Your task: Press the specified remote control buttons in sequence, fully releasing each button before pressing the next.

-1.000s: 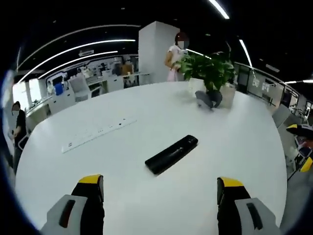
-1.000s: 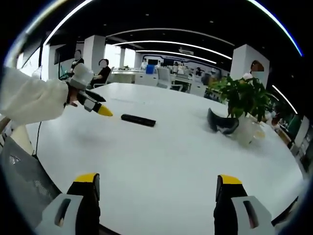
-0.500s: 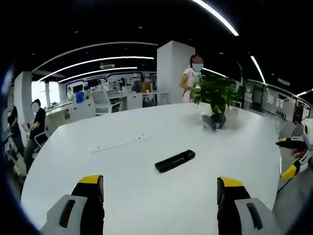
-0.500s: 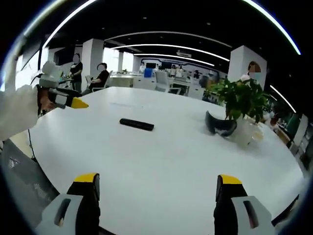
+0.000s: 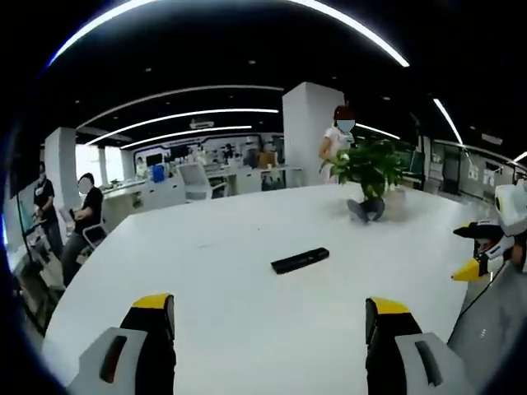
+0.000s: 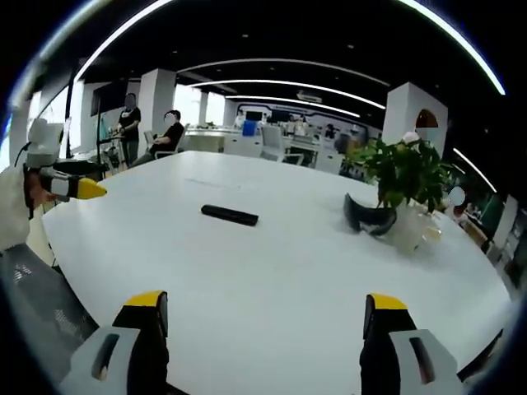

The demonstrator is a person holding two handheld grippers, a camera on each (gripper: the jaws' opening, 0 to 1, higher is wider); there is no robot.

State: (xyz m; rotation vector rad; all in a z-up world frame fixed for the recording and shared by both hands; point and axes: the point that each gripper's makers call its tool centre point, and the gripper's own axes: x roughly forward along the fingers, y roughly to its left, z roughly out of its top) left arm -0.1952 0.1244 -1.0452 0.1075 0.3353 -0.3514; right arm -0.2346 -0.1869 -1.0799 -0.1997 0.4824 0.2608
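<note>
Remote control (image 5: 300,260) lies flat mid-table (image 5: 214,329), well apart from both grippers. Left gripper (image 5: 270,341): remote at 12 o'clock, long axis running 8-to-2. Right gripper (image 6: 262,341): remote at 11 o'clock, farther out. Both jaw pairs spread wide, empty. Left judged nearer.

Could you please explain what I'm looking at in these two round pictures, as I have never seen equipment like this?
A person holds a two-jaw gripper in each hand, and a fisheye camera rides on each one. The left gripper shows its own yellow-tipped jaws at the bottom of the left gripper view; the right gripper does likewise in its view. Both stand open and hold nothing. On the white table lies a black remote control, apart from both grippers. Further back stand a potted plant and a dark headset-like object. Each gripper also shows at the edge of the other's view.
</note>
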